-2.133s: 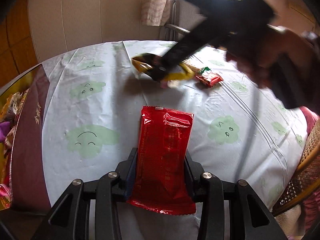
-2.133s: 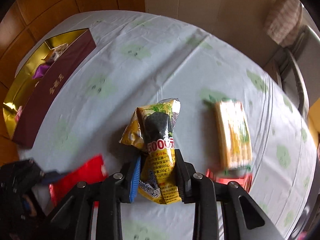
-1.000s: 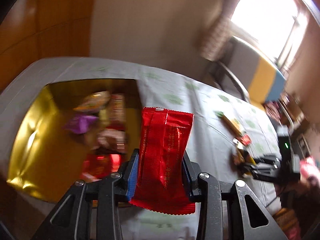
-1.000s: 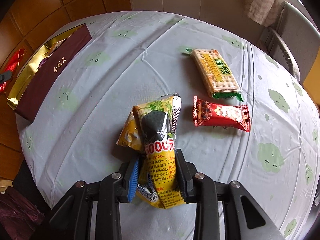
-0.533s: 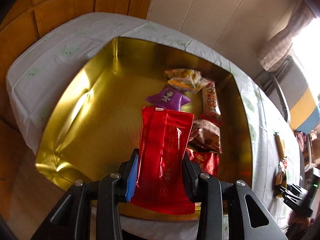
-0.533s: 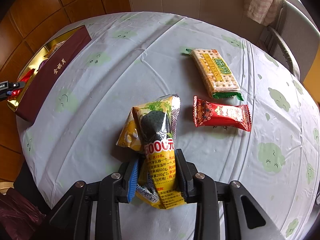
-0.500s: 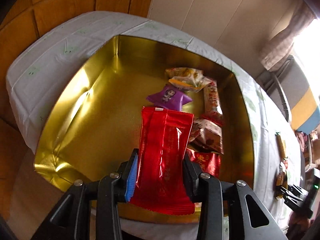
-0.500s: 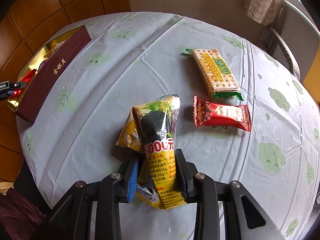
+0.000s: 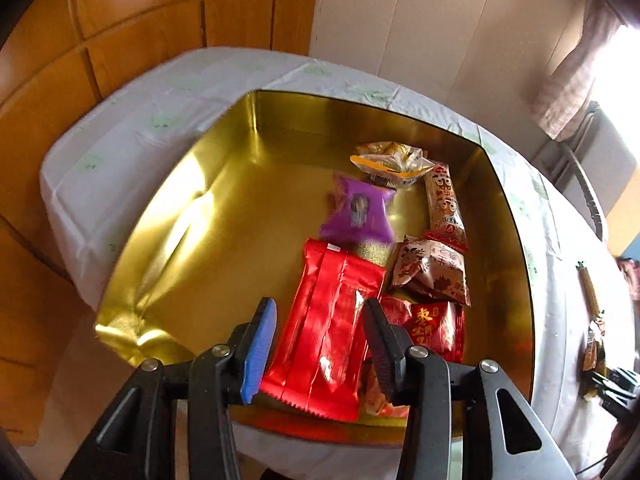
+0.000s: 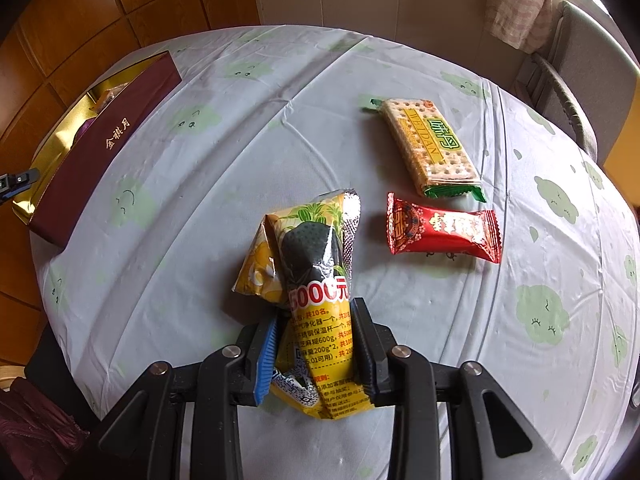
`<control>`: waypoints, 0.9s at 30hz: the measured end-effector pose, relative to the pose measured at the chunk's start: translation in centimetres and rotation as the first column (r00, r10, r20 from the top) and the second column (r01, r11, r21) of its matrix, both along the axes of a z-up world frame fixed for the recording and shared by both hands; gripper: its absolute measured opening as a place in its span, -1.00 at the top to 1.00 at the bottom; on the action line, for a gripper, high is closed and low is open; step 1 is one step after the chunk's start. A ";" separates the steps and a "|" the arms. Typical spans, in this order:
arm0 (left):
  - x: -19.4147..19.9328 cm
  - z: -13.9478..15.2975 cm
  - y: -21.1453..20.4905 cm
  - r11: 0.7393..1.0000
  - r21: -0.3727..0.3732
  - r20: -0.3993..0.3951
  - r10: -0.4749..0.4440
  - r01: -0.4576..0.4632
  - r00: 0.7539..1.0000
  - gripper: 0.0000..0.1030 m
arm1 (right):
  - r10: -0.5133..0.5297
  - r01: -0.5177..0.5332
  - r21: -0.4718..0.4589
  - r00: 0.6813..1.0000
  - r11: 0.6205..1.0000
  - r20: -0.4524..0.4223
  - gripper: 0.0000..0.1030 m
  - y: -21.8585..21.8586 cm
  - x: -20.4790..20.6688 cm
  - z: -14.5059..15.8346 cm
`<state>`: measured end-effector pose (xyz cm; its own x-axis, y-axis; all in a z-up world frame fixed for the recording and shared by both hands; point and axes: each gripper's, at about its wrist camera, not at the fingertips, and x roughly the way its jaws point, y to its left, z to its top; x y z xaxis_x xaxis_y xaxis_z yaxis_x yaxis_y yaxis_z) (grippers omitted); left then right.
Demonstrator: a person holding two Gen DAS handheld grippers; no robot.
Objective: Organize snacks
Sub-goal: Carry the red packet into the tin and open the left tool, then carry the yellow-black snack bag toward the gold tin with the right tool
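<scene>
My left gripper [image 9: 318, 330] is open over the near part of the gold-lined box [image 9: 224, 208]. The plain red packet [image 9: 324, 332] lies loose between its fingers, blurred, inside the box. The box also holds a purple packet [image 9: 358, 214], a yellow packet [image 9: 390, 162], a long red-and-white packet [image 9: 444, 204], a brown packet [image 9: 434, 276] and a red packet with gold print [image 9: 430, 330]. My right gripper [image 10: 316, 338] is shut on the yellow and black snack bag [image 10: 316, 276] just above the table. A cracker pack [image 10: 430, 146] and a red candy packet [image 10: 442, 228] lie on the cloth beyond it.
The round table has a pale cloth with green cloud faces [image 10: 248, 168]. The box, dark red outside [image 10: 108, 144], sits at its far left edge. A grey chair [image 10: 580, 80] stands at the far right. Wooden panelling [image 9: 120, 40] lies behind the box.
My left gripper has opened and let go of the plain red packet, which has dropped into the box. The right gripper has stayed still with the yellow bag.
</scene>
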<state>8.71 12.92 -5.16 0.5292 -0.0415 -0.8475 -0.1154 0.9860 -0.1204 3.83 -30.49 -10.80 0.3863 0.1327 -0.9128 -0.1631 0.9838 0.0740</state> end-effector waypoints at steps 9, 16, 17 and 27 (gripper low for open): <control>-3.1 1.7 -0.6 0.999 0.045 0.088 -0.001 -0.003 0.996 0.06 | -0.016 0.016 -0.008 1.000 1.000 0.014 0.30 0.4 -0.3 -0.1; -4.2 1.8 -1.6 0.998 0.066 0.109 -0.023 0.016 0.994 0.06 | -0.028 0.028 -0.014 0.999 0.999 0.025 0.30 0.5 -0.5 -0.1; -4.3 1.8 -1.7 0.998 0.067 0.110 -0.024 0.017 0.994 0.06 | -0.030 0.030 -0.016 0.999 0.999 0.028 0.30 0.5 -0.5 -0.1; -4.9 2.2 -1.7 0.999 0.052 0.134 -0.016 0.010 0.991 -0.05 | -0.066 0.067 -0.021 0.997 0.998 0.045 0.30 0.6 -0.8 0.0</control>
<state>3.82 11.26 -2.91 0.6384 -0.0077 -0.7696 -0.0886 0.9926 -0.0835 2.98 -29.85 -10.84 0.4341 0.0855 -0.8968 -0.1002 0.9939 0.0463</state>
